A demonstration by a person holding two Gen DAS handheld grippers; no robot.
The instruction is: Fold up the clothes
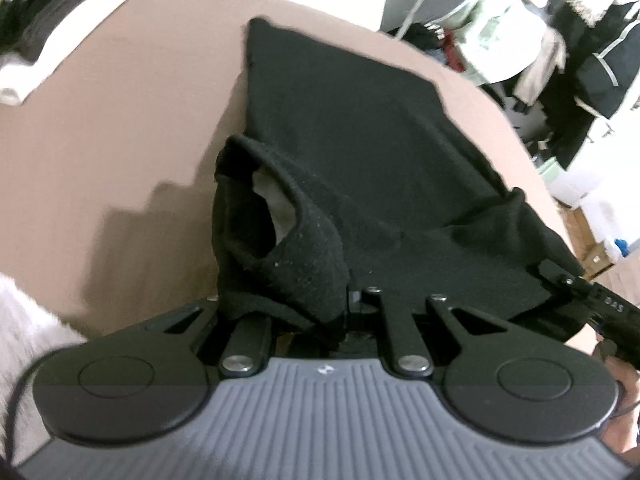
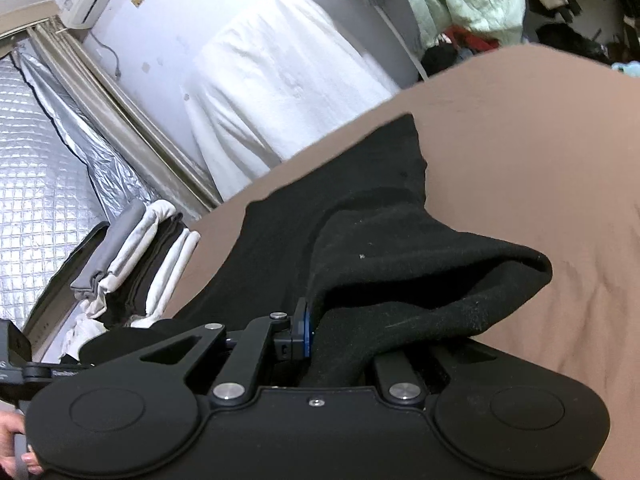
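A black fleece garment (image 1: 352, 152) lies stretched over the brown bed surface (image 1: 120, 128), its near edge lifted off it. My left gripper (image 1: 344, 304) is shut on that near edge, and the cloth drapes over and hides its fingertips. A rolled opening with a pale lining shows just left of the grip. In the right wrist view the same black garment (image 2: 400, 264) bunches into a thick fold, and my right gripper (image 2: 320, 332) is shut on it. The right gripper (image 1: 592, 304) also shows at the garment's right corner in the left wrist view.
A stack of folded white, grey and black clothes (image 2: 140, 256) sits at the bed's far edge, also seen as the folded clothes (image 1: 48, 32). A white hanging garment (image 2: 280, 88) and silver quilted curtain (image 2: 36, 184) stand behind. Piled clothes and boxes (image 1: 560, 60) crowd the floor beyond the bed.
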